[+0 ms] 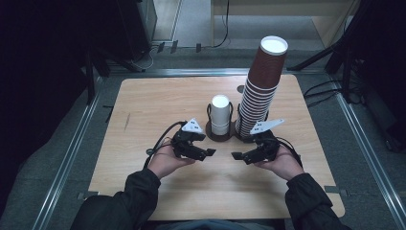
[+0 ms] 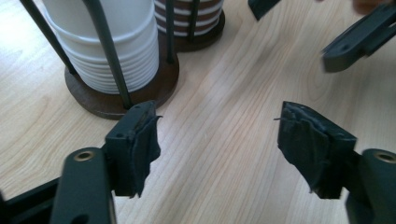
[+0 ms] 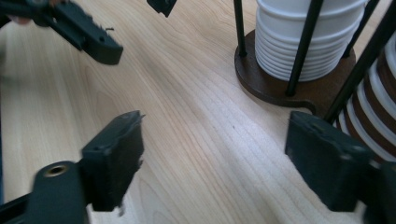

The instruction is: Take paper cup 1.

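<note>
Pale wood of the counter point(image 1: 143, 105) lies bare around a dark holder point(image 1: 221, 134) near its middle, toward the far edge, keeping a short white cup stack point(image 1: 220, 115) beside a tall brown cup stack point(image 1: 261, 91); the left tongs point(image 1: 209, 153) and right tongs point(image 1: 237, 155) hover just before it, jaws wide apart, gripping nothing. The brown stack leans; a careless nudge from the right tongs could probably topple it.
</note>
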